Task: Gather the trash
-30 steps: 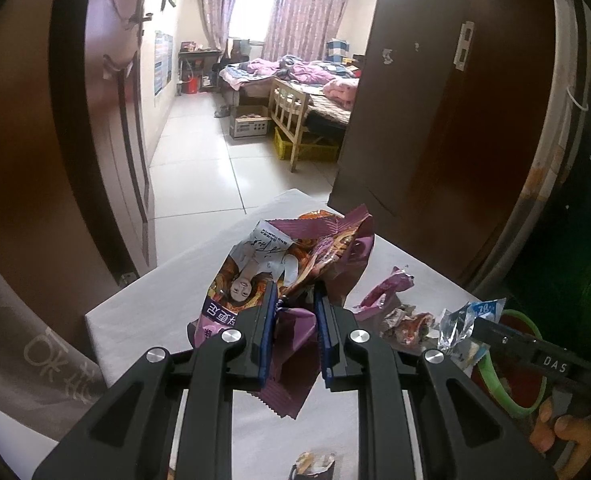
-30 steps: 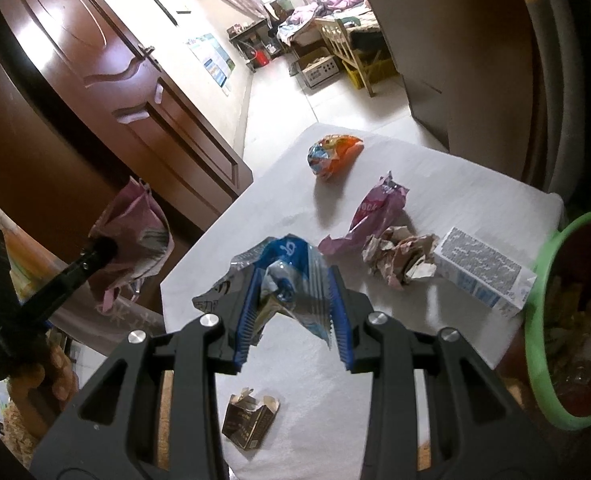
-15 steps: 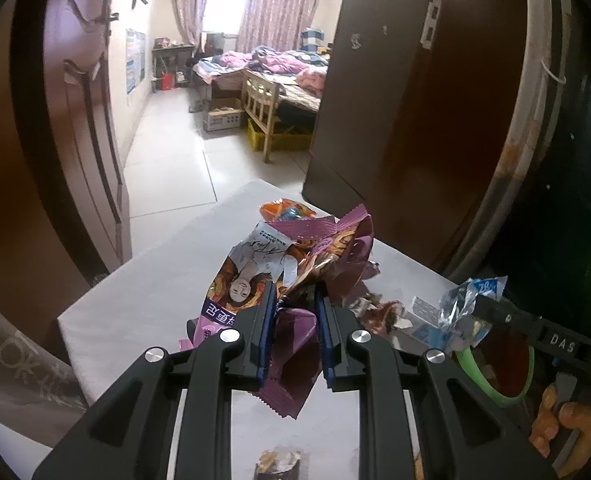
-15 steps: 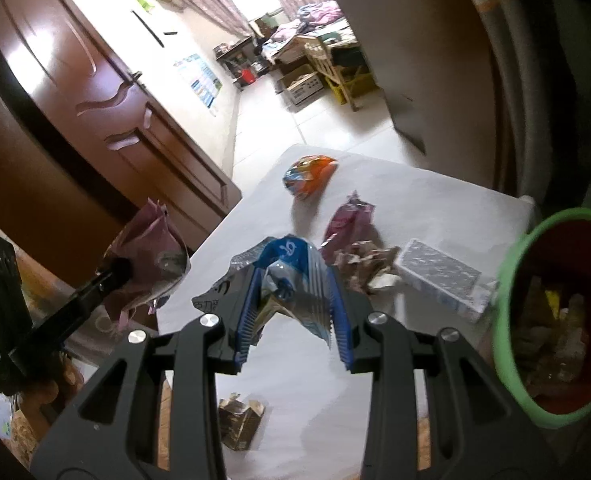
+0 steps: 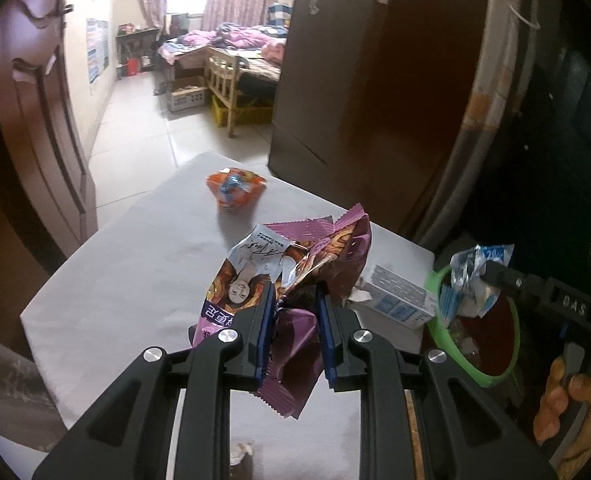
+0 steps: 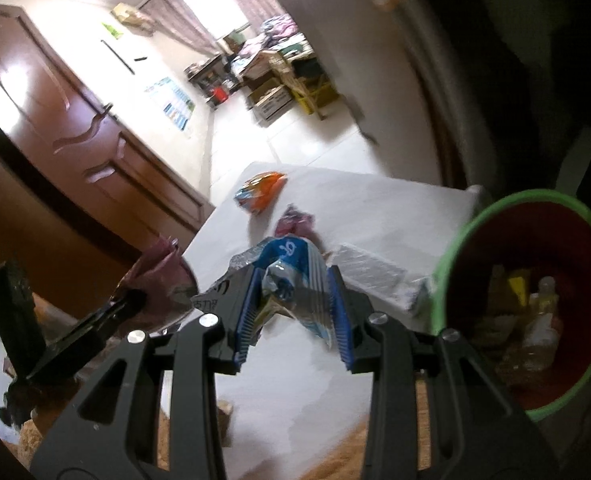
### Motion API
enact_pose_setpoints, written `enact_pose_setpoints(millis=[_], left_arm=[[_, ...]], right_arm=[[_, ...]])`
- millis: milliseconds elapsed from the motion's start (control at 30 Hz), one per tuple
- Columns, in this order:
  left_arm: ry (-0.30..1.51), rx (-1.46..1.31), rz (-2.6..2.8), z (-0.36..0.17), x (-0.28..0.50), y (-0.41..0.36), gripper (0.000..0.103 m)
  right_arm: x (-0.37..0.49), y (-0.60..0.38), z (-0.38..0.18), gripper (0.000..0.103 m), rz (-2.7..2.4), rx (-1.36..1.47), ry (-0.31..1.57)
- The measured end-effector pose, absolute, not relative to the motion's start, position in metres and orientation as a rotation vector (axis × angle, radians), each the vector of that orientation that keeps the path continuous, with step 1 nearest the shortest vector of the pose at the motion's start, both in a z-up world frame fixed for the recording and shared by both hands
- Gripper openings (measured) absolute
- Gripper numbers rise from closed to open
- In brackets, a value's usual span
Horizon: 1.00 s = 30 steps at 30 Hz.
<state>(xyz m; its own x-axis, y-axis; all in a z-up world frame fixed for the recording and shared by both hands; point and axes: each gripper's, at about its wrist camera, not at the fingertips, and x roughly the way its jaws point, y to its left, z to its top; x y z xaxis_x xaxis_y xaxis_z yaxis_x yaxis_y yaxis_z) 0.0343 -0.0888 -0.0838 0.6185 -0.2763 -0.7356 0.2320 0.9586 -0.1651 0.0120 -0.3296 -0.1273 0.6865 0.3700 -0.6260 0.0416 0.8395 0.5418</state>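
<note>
My left gripper (image 5: 294, 322) is shut on a crumpled purple snack wrapper (image 5: 295, 264), held above the white table (image 5: 135, 280). My right gripper (image 6: 291, 312) is shut on a blue and silver wrapper (image 6: 291, 276); in the left wrist view that blue and silver wrapper (image 5: 475, 276) hangs at the rim of the green-rimmed bin (image 5: 511, 344). The bin (image 6: 455, 256) stands at the table's right edge and holds several pieces of trash. The purple wrapper (image 6: 159, 280) in the left gripper shows at the left of the right wrist view.
On the table lie an orange packet (image 5: 235, 186), a small white carton (image 5: 399, 296), a purple wrapper (image 6: 295, 222) and a small brown scrap (image 5: 241, 454) near the front edge. A brown door (image 6: 75, 140) stands left, a dark wardrobe (image 5: 355, 100) behind the table. A person's hand (image 5: 567, 404) holds the right gripper.
Both grippers have moved to the right across the table with their wrappers. The bin has come nearer in both views, and the blue and silver wrapper now reaches its rim.
</note>
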Motion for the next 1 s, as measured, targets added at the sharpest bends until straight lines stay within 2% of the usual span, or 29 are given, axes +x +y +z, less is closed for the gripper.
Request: enact_pose_setpoints(millis=[300,567,633,667,700,767,833,900,1000], left_arm=[[0.866,-0.035,-0.451,-0.084,0.036,-0.144,0.018],[0.896,-0.056,-0.683,-0.084,0.040,-0.241,0.022],[0.891,-0.050,-0.725,-0.083,0.042,-0.261,0.030],[0.883,-0.045,-0.750,-0.081,0.043,-0.273,0.037],[0.881,-0.040,-0.761,-0.081,0.043,-0.280,0.056],[0.860,-0.033,-0.770,-0.078,0.043,-0.287,0.074],[0.838,-0.043,-0.757,-0.076,0.041,-0.282,0.077],[0.837,-0.057,-0.733,-0.076,0.041,-0.270,0.078],[0.853,-0.093,-0.681,-0.079,0.044,-0.243,0.078]], right_arm=[[-0.014,-0.411,-0.150,0.034,-0.031,0.643,0.806],[-0.037,-0.452,-0.160,0.036,-0.160,0.668,0.810],[-0.042,-0.458,-0.161,0.038,-0.187,0.666,0.814],[-0.044,-0.461,-0.162,0.045,-0.199,0.667,0.814],[-0.046,-0.463,-0.163,0.058,-0.212,0.666,0.817],[-0.050,-0.466,-0.165,0.068,-0.244,0.653,0.827],[-0.051,-0.463,-0.162,0.068,-0.268,0.613,0.835],[-0.047,-0.455,-0.157,0.074,-0.277,0.571,0.841],[-0.038,-0.441,-0.148,0.076,-0.259,0.523,0.837]])
